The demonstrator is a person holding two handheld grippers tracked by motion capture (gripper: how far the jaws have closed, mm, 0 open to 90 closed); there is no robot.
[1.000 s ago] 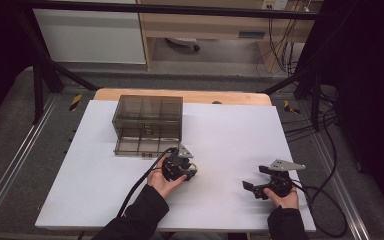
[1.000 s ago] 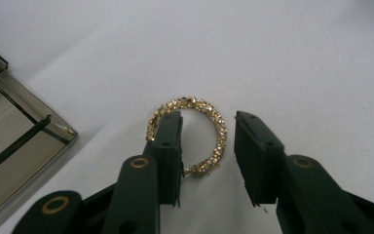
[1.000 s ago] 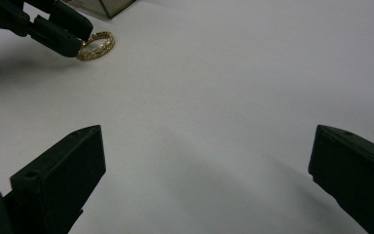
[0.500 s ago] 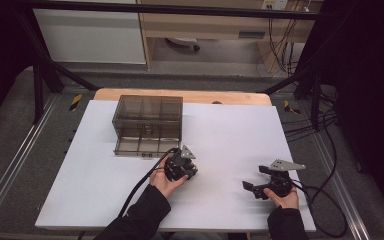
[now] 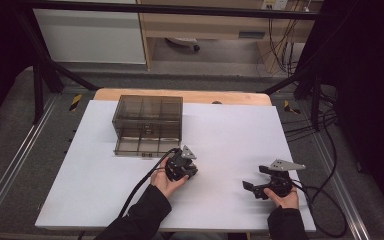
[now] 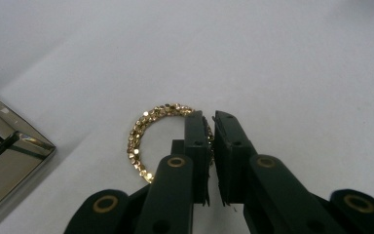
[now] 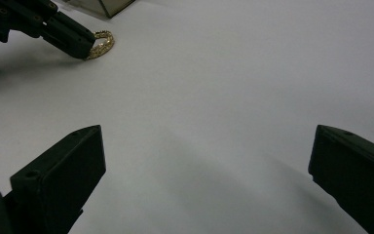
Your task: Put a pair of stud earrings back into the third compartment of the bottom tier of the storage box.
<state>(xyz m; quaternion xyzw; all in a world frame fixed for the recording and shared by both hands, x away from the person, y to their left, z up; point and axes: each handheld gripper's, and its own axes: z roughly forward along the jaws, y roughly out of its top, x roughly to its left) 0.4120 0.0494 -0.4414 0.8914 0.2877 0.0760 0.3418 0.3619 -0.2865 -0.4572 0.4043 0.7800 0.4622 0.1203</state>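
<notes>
Since a moment ago the left gripper (image 6: 211, 127) has kept its place on the white table (image 5: 230, 130), but its jaws have just been closing and now pinch one side of the gold, stone-studded ring-shaped bracelet (image 6: 146, 131) lying flat there. The smoky transparent plastic compartment box (image 5: 147, 125) stands just beyond it, unmoved, while the right gripper (image 7: 204, 165) rests well apart with jaws wide, nothing between them.

A gold, glittering beaded ring-shaped bracelet (image 6: 141, 134) lies on the smooth matt white table surface (image 5: 230, 135); the smoky transparent glossy plastic compartment box (image 5: 147, 125) looks hard, and the matt black plastic left gripper (image 6: 212, 134) looks dull
</notes>
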